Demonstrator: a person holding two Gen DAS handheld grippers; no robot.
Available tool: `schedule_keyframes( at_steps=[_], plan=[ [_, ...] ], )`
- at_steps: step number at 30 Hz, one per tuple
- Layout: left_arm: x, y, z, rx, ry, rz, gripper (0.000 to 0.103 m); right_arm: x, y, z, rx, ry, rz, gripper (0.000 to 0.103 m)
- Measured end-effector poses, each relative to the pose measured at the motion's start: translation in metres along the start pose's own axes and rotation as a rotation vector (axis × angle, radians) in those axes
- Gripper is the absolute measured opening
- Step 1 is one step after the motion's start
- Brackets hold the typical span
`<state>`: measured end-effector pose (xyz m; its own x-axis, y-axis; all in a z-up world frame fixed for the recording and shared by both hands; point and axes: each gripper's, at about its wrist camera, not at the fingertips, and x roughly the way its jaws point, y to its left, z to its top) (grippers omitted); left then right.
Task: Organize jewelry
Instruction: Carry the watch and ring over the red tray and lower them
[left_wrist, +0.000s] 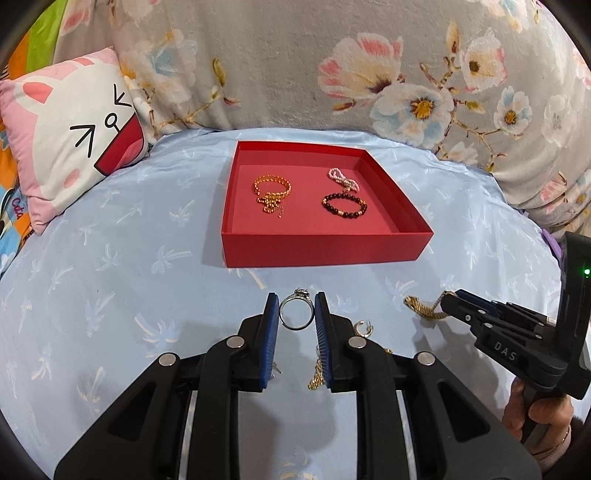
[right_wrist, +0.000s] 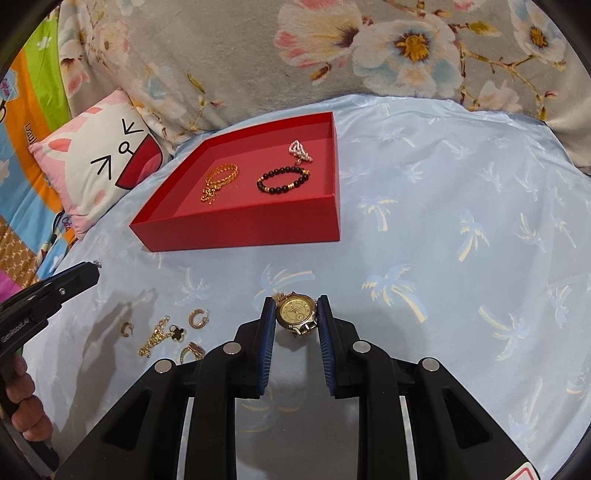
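Note:
A red tray (left_wrist: 325, 247) (right_wrist: 236, 230) lies on the blue sheet and holds a gold chain (left_wrist: 271, 192) (right_wrist: 218, 181), a dark bead bracelet (left_wrist: 344, 205) (right_wrist: 283, 180) and a pearl piece (left_wrist: 343, 178) (right_wrist: 300, 150). My left gripper (left_wrist: 296, 314) is shut on a silver ring (left_wrist: 295, 310), just above the sheet in front of the tray. My right gripper (right_wrist: 297, 314) is shut on a gold watch (right_wrist: 296, 313), its band hanging in the left wrist view (left_wrist: 424, 308). Loose earrings, a chain and a ring (right_wrist: 166, 336) lie on the sheet to the left.
A floral quilt (left_wrist: 332, 62) banks up behind the tray. A pink cat pillow (left_wrist: 74, 140) lies at the back left. A hoop earring (left_wrist: 364, 328) and a gold chain (left_wrist: 316, 373) lie under my left fingers.

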<state>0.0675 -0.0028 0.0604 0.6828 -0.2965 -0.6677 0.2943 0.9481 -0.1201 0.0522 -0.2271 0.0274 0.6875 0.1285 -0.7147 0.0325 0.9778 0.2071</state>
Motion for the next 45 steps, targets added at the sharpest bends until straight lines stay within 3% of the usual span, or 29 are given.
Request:
schedule_keyframes(
  at_steps=[7, 15, 26, 33, 45],
  plan=[
    [0.002, 0.002, 0.019, 0.006, -0.027, 0.005, 0.019, -0.019, -0.001, 0.023, -0.001, -0.034, 0.011, 0.021],
    [0.014, 0.003, 0.047, 0.010, -0.052, 0.012, 0.019, -0.032, -0.003, 0.071, -0.029, -0.087, 0.013, 0.021],
    [0.057, 0.007, 0.100, -0.017, -0.047, 0.003, 0.019, 0.002, 0.002, 0.137, -0.016, -0.077, 0.059, 0.021],
    [0.099, 0.007, 0.107, -0.038, 0.014, -0.006, 0.019, 0.043, 0.020, 0.139, -0.008, 0.001, 0.114, 0.021],
    [0.131, 0.012, 0.095, -0.038, 0.079, 0.017, 0.020, 0.081, 0.017, 0.122, -0.018, 0.065, 0.048, 0.021]
  ],
)
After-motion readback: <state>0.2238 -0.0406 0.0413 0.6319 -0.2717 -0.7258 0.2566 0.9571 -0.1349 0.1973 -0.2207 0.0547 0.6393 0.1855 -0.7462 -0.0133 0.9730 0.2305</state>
